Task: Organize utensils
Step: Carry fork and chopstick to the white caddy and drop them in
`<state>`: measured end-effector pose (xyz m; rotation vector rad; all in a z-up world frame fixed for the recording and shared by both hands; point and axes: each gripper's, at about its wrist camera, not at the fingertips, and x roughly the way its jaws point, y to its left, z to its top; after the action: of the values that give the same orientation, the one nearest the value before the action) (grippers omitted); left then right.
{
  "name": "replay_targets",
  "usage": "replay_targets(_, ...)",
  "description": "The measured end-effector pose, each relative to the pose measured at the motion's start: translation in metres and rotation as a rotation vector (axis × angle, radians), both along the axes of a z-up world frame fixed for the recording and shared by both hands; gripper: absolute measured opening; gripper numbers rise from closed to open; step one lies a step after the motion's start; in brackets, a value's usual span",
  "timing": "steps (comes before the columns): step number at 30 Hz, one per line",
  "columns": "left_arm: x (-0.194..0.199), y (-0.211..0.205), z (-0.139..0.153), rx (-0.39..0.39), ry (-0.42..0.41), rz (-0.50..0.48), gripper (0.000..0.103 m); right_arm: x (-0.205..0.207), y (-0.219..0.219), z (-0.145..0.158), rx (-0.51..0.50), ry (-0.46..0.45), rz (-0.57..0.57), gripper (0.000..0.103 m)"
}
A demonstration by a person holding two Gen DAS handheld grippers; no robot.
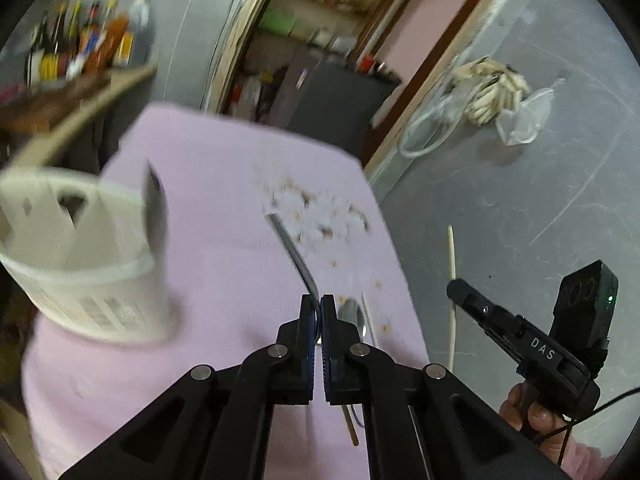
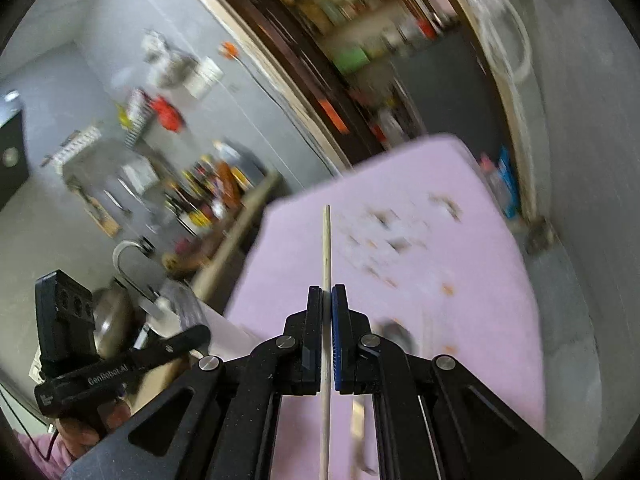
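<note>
The left gripper (image 1: 319, 304) is clamped on a metal utensil (image 1: 294, 254), whose flat handle slants up and away to the left over the pink cloth (image 1: 224, 200); which kind of utensil it is cannot be told, since its working end is hidden between the jaws. The right gripper (image 2: 327, 296) is pinched tight on a pale chopstick (image 2: 326, 240), which runs straight ahead past the jaws with its thin tip over the cloth's far left edge. In the left wrist view that same chopstick (image 1: 452, 280) shows to the right, over the grey floor (image 1: 520, 208).

Just right of the left jaws a spoon bowl (image 1: 354, 316) and another pale stick (image 1: 370, 326) lie on the cloth, with a wooden stick (image 1: 350, 426) nearer. A white perforated holder (image 1: 80, 256) stands tilted in the blur at the cloth's left side. A flowered patch (image 1: 320, 216) marks the cloth's far middle. Bottles (image 1: 84, 40) crowd a shelf far left.
</note>
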<state>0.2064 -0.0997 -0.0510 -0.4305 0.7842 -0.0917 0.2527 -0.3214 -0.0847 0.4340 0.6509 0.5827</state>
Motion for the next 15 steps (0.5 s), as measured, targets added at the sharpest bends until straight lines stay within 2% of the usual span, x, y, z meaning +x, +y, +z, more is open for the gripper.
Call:
replay_targets(9, -0.022, 0.056, 0.067, 0.032, -0.161, -0.005, 0.003, -0.016, 0.081, 0.079, 0.054, -0.255, 0.050, 0.004)
replay_targets(15, -0.034, 0.117, 0.092, 0.062, -0.234, 0.040, 0.003, -0.018, 0.125, 0.104, 0.106, -0.324, 0.052, 0.004)
